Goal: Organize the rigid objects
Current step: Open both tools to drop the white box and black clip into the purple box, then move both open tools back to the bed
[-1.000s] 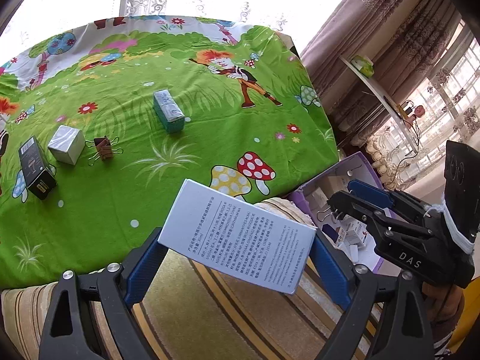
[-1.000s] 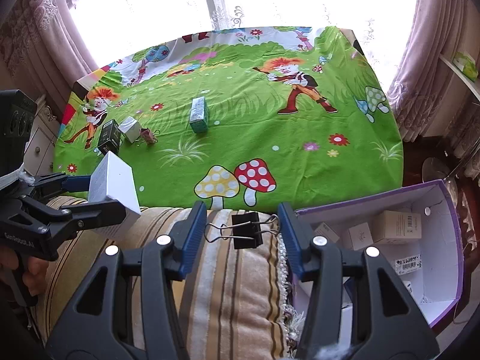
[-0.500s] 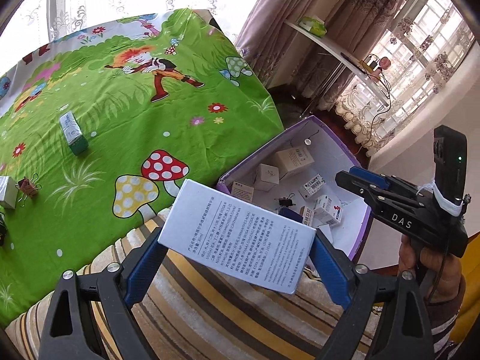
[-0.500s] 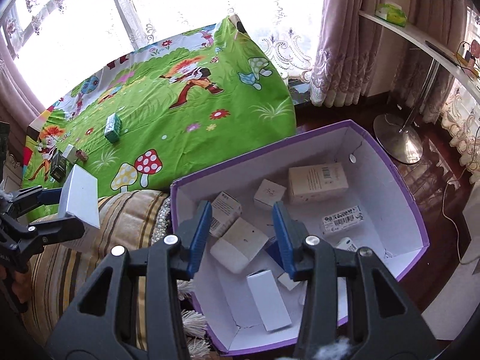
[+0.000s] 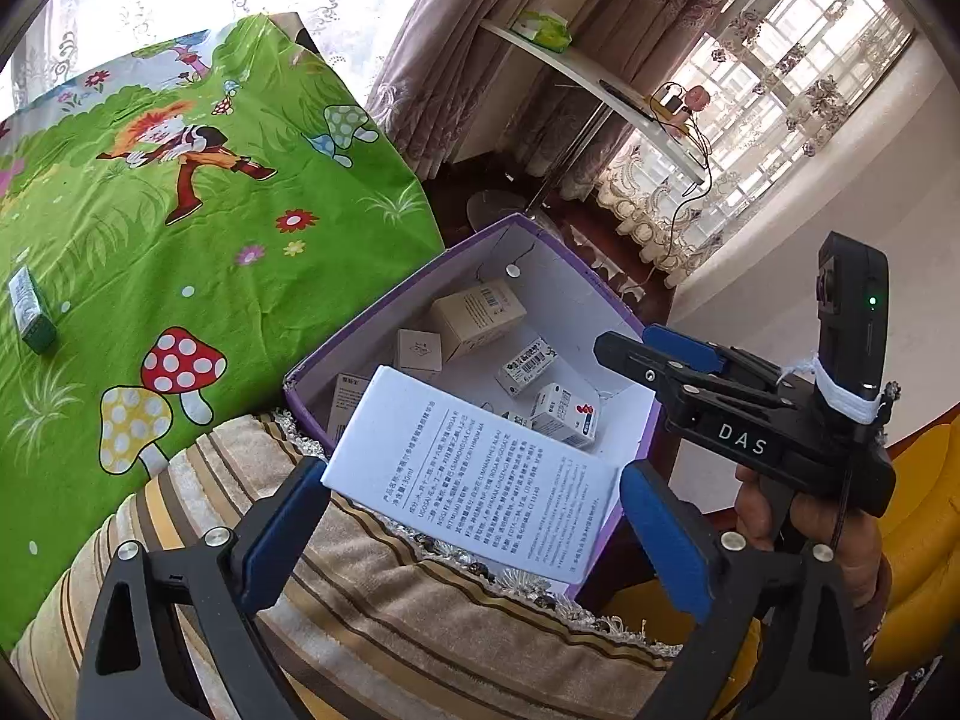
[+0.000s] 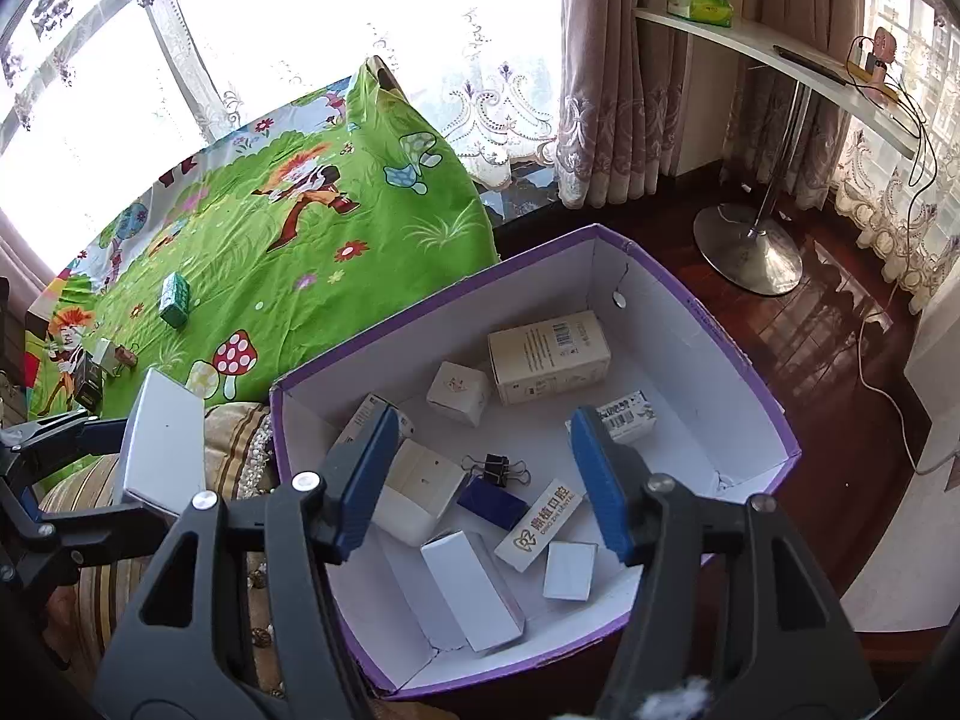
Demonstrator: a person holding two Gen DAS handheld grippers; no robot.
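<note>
Swung rightward from the cartoon-print green cloth (image 5: 198, 222) since a second ago; binder clip gone from the right claw. Left wrist view: left gripper (image 5: 474, 516) pinching a flat white carton (image 5: 474, 474) with printed text, tilted over the near-left rim of the purple-edged cardboard box (image 5: 600, 294). Striped, fringed cushion (image 5: 384, 594) beneath. Right wrist view: right gripper (image 6: 486, 480) spread wide above the box, holding nothing. Black binder clip (image 6: 498, 471) lying inside among small cartons, seemingly flat on the floor. Teal packet (image 6: 174, 300) far left on the cloth.
</note>
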